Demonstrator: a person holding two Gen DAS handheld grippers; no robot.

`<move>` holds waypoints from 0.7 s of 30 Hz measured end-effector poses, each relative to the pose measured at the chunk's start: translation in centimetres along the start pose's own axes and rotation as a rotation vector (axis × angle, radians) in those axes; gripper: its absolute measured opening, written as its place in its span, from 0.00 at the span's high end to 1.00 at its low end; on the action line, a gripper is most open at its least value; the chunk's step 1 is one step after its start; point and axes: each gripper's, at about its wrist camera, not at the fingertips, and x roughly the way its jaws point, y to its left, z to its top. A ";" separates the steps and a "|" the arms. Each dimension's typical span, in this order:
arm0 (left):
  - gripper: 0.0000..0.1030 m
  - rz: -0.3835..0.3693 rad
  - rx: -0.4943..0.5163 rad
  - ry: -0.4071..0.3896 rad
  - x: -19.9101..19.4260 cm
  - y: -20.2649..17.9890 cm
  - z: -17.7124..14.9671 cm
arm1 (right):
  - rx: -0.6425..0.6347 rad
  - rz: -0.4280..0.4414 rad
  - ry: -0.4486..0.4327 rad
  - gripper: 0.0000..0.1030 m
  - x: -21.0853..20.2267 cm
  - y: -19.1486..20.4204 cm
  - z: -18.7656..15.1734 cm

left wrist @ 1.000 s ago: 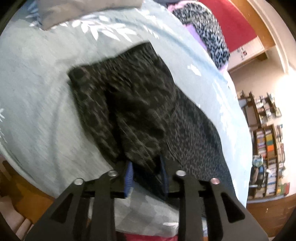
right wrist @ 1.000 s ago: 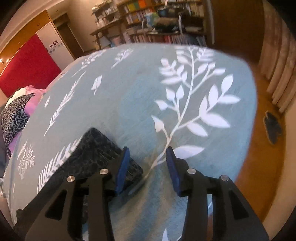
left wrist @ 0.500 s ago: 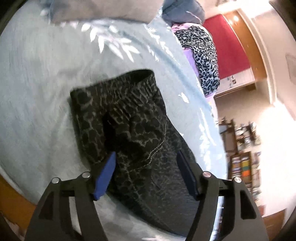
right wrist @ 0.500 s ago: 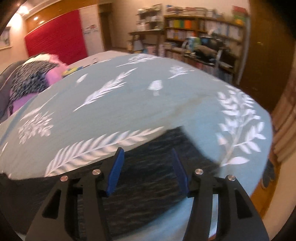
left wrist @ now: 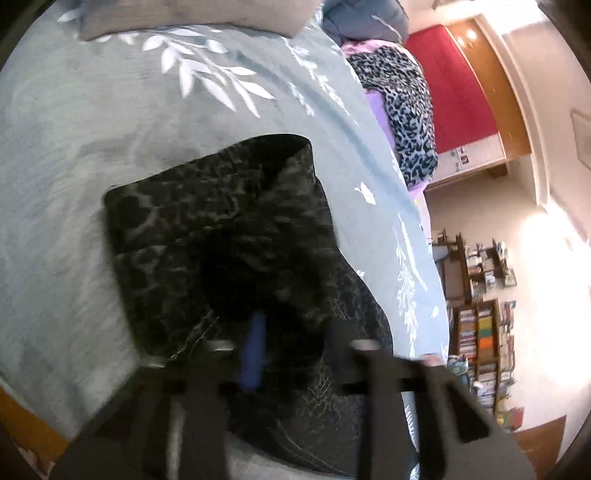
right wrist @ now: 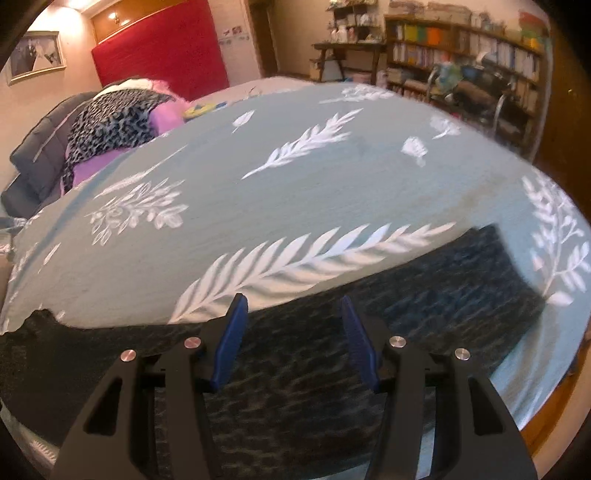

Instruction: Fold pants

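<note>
The dark leopard-print pants lie on the teal leaf-print bedspread, waist end folded over near the top. My left gripper hovers over the pants near the waist, blurred by motion, its jaws apart with nothing between them. In the right wrist view the pants stretch along the bed's near edge towards the leg end at the right. My right gripper is open and empty just above the leg fabric.
A pile of leopard-print and purple clothes and a dark padded jacket sit at the bed's far side. A grey pillow lies beyond the pants. Bookshelves stand past the bed. The wooden bed frame shows at the edge.
My left gripper let go of the pants' fold and opened, then shifted over the waist area. My right gripper swung left from the leg hem to over the leg's middle.
</note>
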 end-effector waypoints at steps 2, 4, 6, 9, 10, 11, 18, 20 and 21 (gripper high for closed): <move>0.91 0.033 0.009 -0.037 -0.7 0.0 0.0 | -0.027 0.002 0.011 0.47 0.2 1.1 -0.5; 0.92 0.089 0.039 -0.089 -2.0 -0.4 -0.1 | -0.061 0.004 0.019 0.47 0.3 2.1 -1.0; 0.92 0.170 0.074 -0.142 -3.4 -0.6 -0.4 | -0.084 0.009 0.024 0.47 0.3 2.9 -1.4; 0.92 0.252 0.072 -0.138 -3.9 0.0 -0.8 | -0.099 0.018 0.038 0.47 0.6 3.5 -1.8; 0.91 0.267 0.072 -0.125 -3.7 0.2 -1.0 | -0.102 0.018 0.044 0.47 0.9 3.6 -2.0; 0.89 0.295 0.081 -0.118 -3.4 0.3 -1.1 | -0.104 0.015 0.053 0.47 1.2 3.7 -2.2; 0.58 0.403 0.131 -0.167 -3.5 0.0 -1.7 | -0.122 0.003 0.088 0.47 2.4 3.3 -3.5; 0.51 0.442 0.152 -0.197 -3.6 -0.7 -1.5 | -0.132 0.000 0.084 0.47 2.3 3.4 -3.6; 0.51 0.461 0.169 -0.219 -3.9 -1.0 -1.6 | -0.133 0.002 0.085 0.47 2.3 3.4 -3.6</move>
